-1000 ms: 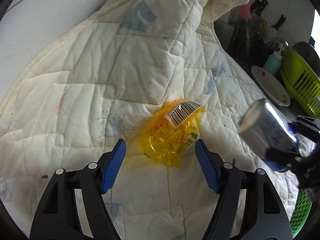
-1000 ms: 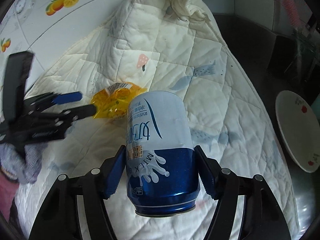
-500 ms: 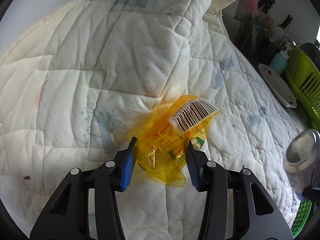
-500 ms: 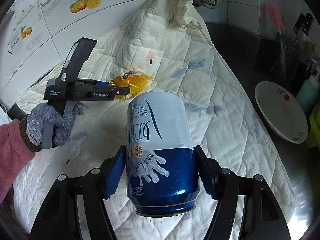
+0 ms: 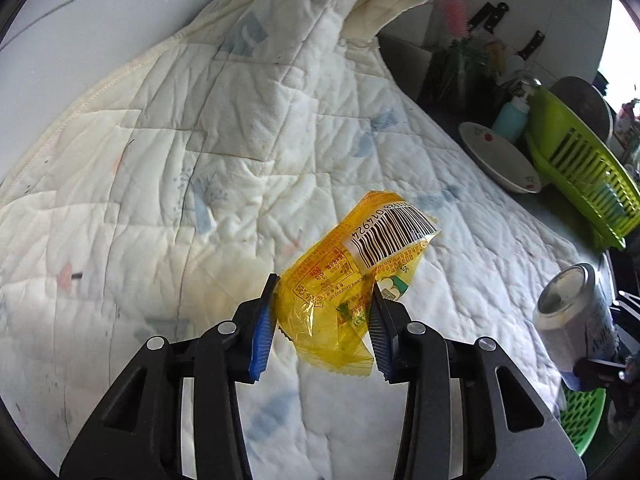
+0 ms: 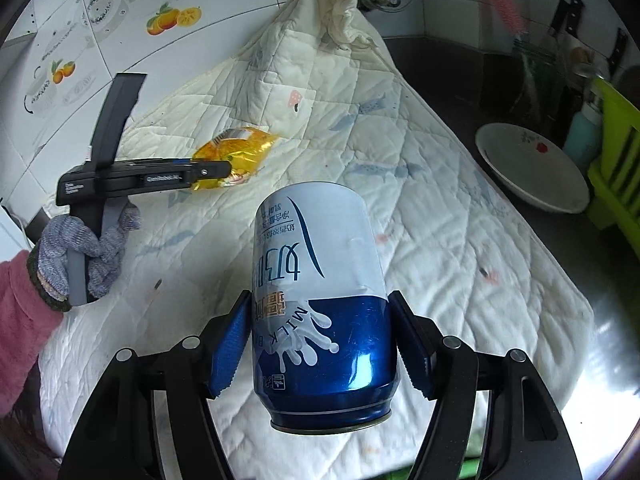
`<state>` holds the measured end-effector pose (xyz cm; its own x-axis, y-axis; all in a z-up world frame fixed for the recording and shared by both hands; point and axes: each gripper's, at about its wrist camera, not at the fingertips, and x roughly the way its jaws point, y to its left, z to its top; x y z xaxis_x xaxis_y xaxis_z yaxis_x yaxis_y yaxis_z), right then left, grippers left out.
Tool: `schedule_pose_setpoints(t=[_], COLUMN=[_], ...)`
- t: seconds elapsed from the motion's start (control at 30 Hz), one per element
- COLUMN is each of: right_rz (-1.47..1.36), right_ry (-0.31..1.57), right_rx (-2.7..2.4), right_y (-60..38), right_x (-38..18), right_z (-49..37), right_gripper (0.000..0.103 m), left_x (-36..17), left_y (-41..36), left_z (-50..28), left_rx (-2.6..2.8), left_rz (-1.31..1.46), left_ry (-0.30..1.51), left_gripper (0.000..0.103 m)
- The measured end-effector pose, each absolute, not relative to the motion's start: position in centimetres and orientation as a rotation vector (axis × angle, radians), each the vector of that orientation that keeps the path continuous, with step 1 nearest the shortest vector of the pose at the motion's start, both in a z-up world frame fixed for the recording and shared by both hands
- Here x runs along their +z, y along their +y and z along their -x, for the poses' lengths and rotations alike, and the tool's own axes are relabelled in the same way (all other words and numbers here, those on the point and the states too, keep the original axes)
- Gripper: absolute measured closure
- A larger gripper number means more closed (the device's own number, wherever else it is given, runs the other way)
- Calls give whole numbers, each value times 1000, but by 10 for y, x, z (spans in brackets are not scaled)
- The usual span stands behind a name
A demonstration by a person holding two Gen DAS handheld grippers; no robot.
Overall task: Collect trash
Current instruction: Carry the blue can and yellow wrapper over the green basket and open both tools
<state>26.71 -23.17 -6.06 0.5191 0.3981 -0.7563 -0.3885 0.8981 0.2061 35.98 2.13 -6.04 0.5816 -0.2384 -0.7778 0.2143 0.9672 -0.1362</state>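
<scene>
A quilted white blanket covers your kitchen bench. Your left tongs have just been closing and now pinch the yellow wrapper above the quilt, while your right tongs clamp the blue-and-white milk can. At two o'clock sit a white plate and a green rack.

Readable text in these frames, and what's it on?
"MILK": blue and white can, printed upside down, held in right gripper.
"014924": barcode digits on yellow wrapper, in left gripper.
Other can lettering, wrapper's small print, left gripper's side label: unreadable.
</scene>
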Motion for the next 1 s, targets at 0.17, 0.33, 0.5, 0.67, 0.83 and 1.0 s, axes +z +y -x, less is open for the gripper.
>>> schedule_pose_setpoints(t=[0.17, 0.33, 0.5, 0.67, 0.83, 1.0], right_rz=[-38, -45, -78, -93, -116, -162], right_ry=[899, 891, 888, 895, 918, 941], right_rx=[425, 362, 288, 186, 95, 64], right_y=[-233, -264, -301, -337, -374, -394], right_x=[-48, -46, -50, -61, -76, -90], right_z=[-217, -172, -132, -96, -67, -49], right_gripper=[38, 38, 38, 38, 38, 37], left_x=[-42, -28, -20, -24, -33, -38], left_y=[8, -15, -47, -79, -113, -143], left_z=[-310, -266, -222, -185, -162, -146], left_rx=[-292, -344, -424, -489, -555, -604], left_rz=[18, 5, -1, -29, -48, -70], left_ry=[884, 860, 835, 831, 853, 865], left_gripper=[62, 62, 62, 62, 62, 62])
